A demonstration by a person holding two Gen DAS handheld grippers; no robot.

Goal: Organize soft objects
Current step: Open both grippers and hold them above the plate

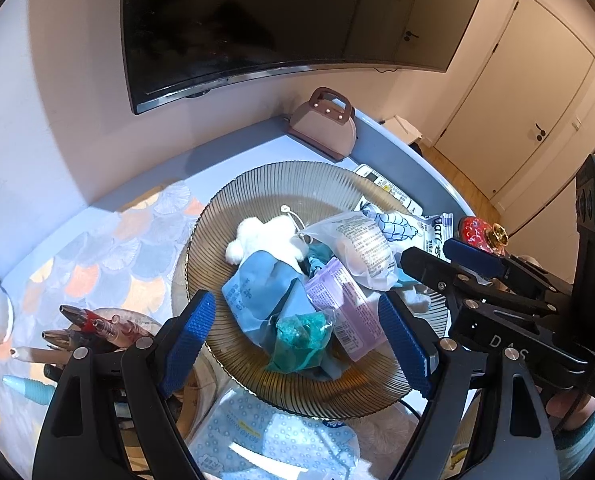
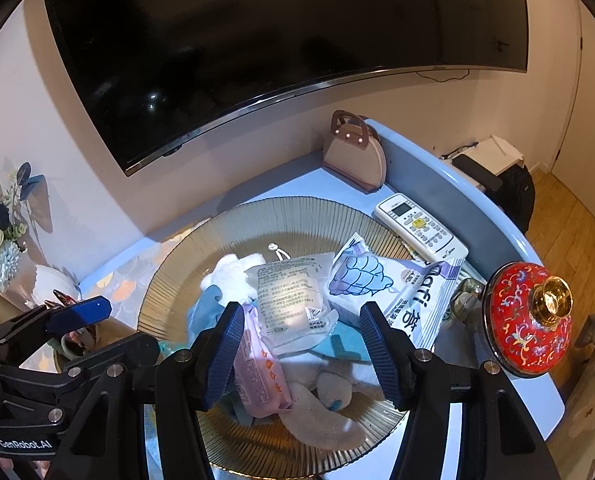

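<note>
Both grippers, left (image 1: 297,340) and right (image 2: 301,352), hover jaws spread over the heaped plate (image 1: 257,184).

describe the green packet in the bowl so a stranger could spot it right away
Find the big ribbed glass bowl below the wall TV. At its near edge, between the left claw's blue pads, lies a small crinkly green packet, the pile's only green thing.

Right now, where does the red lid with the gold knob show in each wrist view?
Left wrist: red lid at far right, just behind the right gripper.
Right wrist: red lid large at right, beside the ribbed glass plate.
Shared landmark: pink handbag by the wall.
</note>
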